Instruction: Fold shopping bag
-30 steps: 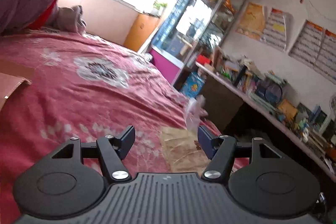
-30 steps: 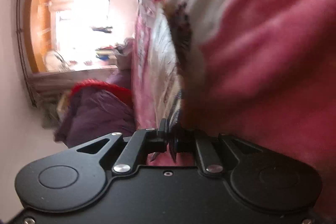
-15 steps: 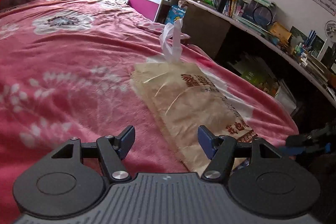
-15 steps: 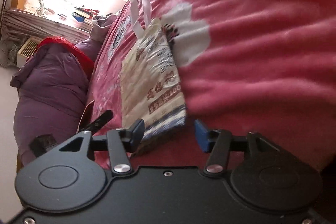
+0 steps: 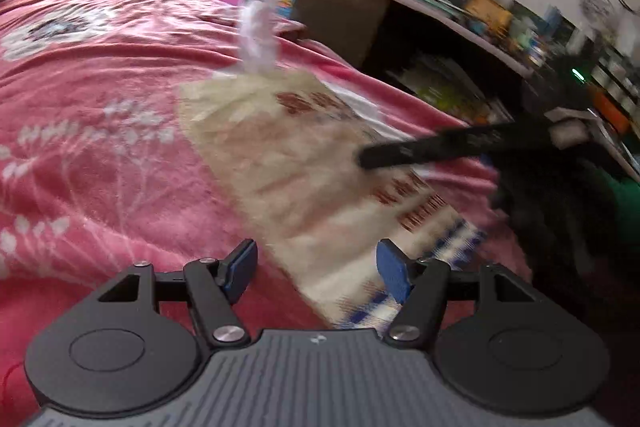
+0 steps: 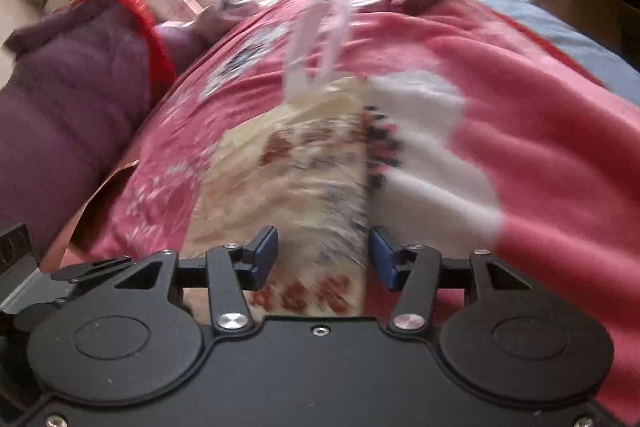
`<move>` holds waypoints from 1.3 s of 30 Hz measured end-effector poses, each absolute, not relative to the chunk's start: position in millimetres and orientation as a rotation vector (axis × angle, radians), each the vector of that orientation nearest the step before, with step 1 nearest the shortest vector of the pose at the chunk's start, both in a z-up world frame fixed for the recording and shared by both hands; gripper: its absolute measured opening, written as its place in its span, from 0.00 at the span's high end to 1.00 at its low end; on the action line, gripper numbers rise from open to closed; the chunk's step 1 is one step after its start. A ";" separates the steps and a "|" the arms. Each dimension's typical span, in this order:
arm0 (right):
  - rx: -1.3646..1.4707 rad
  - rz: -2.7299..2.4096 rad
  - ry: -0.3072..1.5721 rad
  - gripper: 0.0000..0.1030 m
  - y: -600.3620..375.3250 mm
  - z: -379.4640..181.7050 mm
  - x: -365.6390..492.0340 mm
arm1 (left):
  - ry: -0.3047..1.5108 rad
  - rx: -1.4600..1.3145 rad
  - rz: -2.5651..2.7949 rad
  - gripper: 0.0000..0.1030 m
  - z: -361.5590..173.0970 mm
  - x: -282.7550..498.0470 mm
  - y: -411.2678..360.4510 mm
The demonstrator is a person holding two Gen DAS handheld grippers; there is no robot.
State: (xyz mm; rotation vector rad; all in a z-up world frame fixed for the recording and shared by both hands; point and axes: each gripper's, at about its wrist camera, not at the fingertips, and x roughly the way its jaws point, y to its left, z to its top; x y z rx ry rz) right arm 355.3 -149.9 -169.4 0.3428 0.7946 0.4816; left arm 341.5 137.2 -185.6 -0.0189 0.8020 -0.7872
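Both my grippers hover part-open and empty over the shopping bag (image 5: 304,163).

The bag lies flat on the pink blanket (image 5: 100,147), long axis running away from me, handles (image 6: 316,43) far, checked bottom near. My left gripper (image 5: 316,269) and right gripper (image 6: 323,255) could bunch its slippery film or snag blanket, skewing the fold.

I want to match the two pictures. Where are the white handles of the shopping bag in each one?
Left wrist view: the white handles stick up at the bag's far end, upper middle, left of the shelves.
Right wrist view: the white handles stand at upper centre, beyond the bag.
Shared landmark: the beige shopping bag lying on the red flowered blanket.
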 end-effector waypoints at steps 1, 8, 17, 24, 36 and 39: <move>0.329 0.510 0.785 0.49 -150.1 -169.6 357.0 | 0.799 -0.015 -0.804 0.36 -185.2 339.7 136.3; 0.288 0.616 0.795 0.50 -156.2 -176.0 368.3 | 0.784 0.010 -0.754 0.36 -176.0 337.0 145.2; 0.216 0.548 0.540 0.43 -173.7 -145.2 296.2 | 0.612 0.003 -0.704 0.37 -168.0 350.1 126.0; -0.103 0.760 0.613 0.58 -123.9 -184.7 272.4 | 0.759 0.129 -0.708 0.38 -193.7 374.5 96.7; -0.342 0.791 0.491 0.65 -109.5 -189.2 247.0 | 0.797 0.351 -0.739 0.38 -186.1 406.4 16.2; -0.317 0.805 0.504 0.64 -112.6 -189.9 251.8 | 0.797 0.281 -0.690 0.38 -192.3 423.9 17.3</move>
